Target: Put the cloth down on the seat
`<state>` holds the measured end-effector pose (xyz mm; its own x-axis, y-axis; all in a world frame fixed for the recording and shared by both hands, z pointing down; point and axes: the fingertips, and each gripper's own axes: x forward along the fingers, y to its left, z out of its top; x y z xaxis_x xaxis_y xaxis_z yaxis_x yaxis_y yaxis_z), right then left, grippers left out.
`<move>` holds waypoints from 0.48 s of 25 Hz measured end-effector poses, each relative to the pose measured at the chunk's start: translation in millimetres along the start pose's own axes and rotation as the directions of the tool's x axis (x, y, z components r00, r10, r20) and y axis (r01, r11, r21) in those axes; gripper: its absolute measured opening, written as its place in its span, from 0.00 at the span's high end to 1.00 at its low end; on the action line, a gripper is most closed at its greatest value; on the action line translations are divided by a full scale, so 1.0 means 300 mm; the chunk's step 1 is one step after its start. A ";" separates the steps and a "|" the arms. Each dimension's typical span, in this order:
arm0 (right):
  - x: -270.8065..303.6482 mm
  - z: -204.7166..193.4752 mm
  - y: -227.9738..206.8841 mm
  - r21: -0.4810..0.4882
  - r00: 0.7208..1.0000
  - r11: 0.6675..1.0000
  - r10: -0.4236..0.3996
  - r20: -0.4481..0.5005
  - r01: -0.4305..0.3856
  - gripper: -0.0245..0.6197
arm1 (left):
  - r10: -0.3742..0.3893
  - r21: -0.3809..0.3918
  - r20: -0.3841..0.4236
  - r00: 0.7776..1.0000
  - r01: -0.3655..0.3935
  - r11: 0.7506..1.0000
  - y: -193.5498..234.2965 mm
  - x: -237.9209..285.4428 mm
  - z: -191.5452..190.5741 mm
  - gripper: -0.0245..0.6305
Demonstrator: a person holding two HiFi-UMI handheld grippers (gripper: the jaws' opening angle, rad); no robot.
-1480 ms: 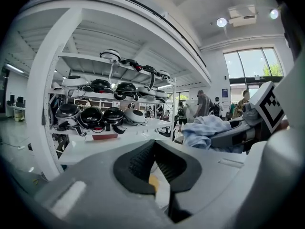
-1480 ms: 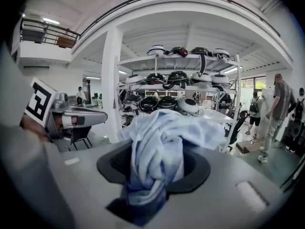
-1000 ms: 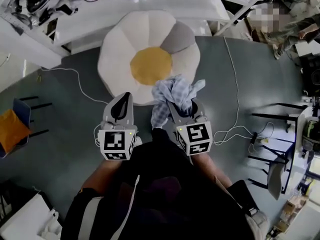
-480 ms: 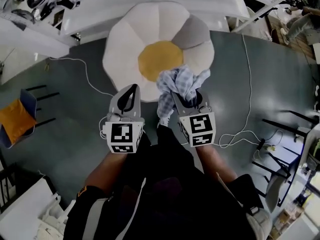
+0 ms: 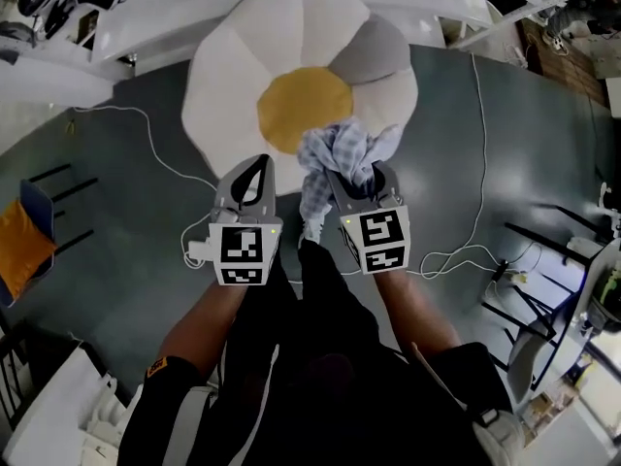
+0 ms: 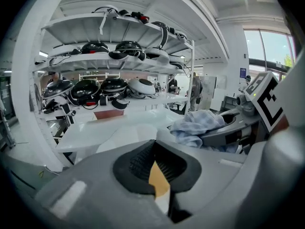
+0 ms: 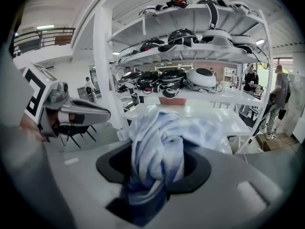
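Observation:
A blue and white checked cloth [image 5: 335, 155] is bunched up in my right gripper [image 5: 352, 171], whose jaws are shut on it; a tail of it hangs down at the gripper's left side. In the right gripper view the cloth [image 7: 157, 151] fills the gap between the jaws. The seat is a flower-shaped floor cushion [image 5: 233, 85] with white petals, one grey petal and a yellow centre. The cloth hangs over the cushion's near edge. My left gripper [image 5: 254, 171] is shut with nothing in it, level with the right one; its pads [image 6: 143, 162] meet.
White shelving with dark helmets [image 7: 167, 78] stands beyond the cushion. A white cable [image 5: 155, 158] runs over the grey floor at the left, another cable [image 5: 477, 192] at the right. A chair with an orange seat [image 5: 19, 246] stands far left, dark chair legs [image 5: 543, 250] at the right.
Both grippers and the cloth have come slightly closer to the cushion, and the view has shifted. The grip on the cloth is unchanged.

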<state>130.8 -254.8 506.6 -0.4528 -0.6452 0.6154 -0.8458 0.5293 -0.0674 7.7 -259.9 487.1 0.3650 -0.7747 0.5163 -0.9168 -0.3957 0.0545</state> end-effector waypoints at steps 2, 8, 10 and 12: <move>0.071 -0.019 -0.008 0.003 1.000 1.000 -0.002 -0.022 0.002 0.65 | -0.006 -0.007 -0.011 1.000 0.006 1.000 0.032 0.059 -0.029 0.96; 0.257 -0.086 -0.039 0.000 0.997 1.000 -0.009 -0.075 0.009 0.65 | -0.029 -0.004 -0.063 0.998 0.028 1.000 0.092 0.195 -0.135 0.96; 0.326 -0.111 -0.055 0.006 0.995 1.000 -0.013 -0.095 0.014 0.65 | -0.032 0.008 -0.090 0.995 0.033 0.999 0.118 0.239 -0.177 0.96; 0.394 -0.136 -0.070 0.013 0.993 1.000 -0.017 -0.115 0.018 0.65 | -0.038 0.002 -0.104 0.994 0.039 0.999 0.149 0.279 -0.213 0.96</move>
<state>106.5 -319.8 612.8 -0.4030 -0.5861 0.7029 -0.8577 0.5098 -0.0666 -13.0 -310.9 587.2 0.3808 -0.7034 0.6002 -0.9017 -0.4263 0.0725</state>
